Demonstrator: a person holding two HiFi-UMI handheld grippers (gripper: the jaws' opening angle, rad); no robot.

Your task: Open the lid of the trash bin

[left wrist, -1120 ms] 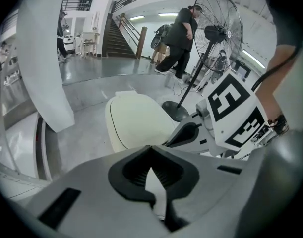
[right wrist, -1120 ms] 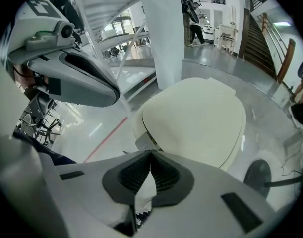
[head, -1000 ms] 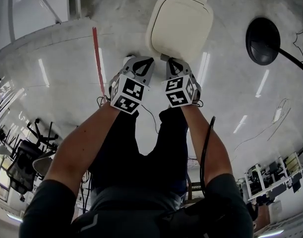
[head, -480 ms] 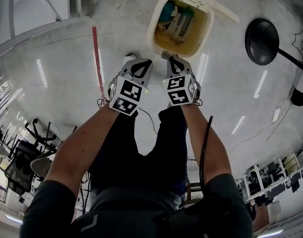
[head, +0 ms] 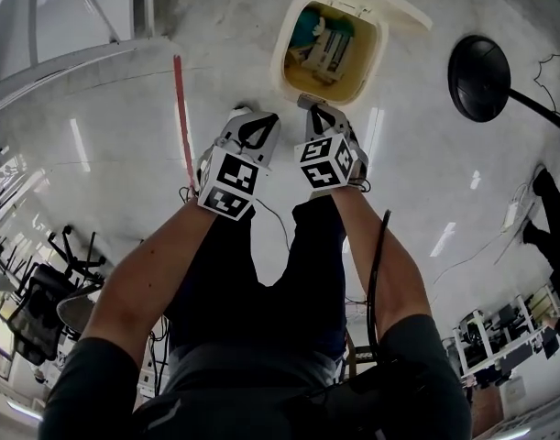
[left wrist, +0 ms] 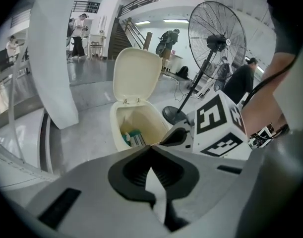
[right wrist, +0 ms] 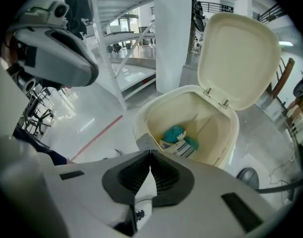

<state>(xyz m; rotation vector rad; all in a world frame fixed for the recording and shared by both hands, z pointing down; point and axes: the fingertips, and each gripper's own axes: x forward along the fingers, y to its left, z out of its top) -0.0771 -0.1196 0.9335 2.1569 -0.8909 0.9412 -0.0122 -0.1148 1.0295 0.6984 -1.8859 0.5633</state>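
The cream plastic trash bin [head: 281, 55] stands on the glossy grey floor [head: 124, 90] right in front of the person, and its hinged cream lid [head: 394, 3] is flipped all the way up, standing pretty much upright behind the opening. Looking down inside, there's a teal item [right wrist: 175, 133] lying next to a striped package [right wrist: 180, 148] at the bottom.

Both grippers are held low side by side, pointing at the bin. The left gripper [left wrist: 151, 147] has its jaws pressed together with nothing between them. Same deal for the right gripper [right wrist: 150, 152]: tips meeting, empty. In the head view its tip sits just beside the bin's near rim; whether it touches is hard to say.

A black pedestal fan [left wrist: 215, 31] stands off to the right, and a thin red line [head: 181, 108] runs along the floor to the left.
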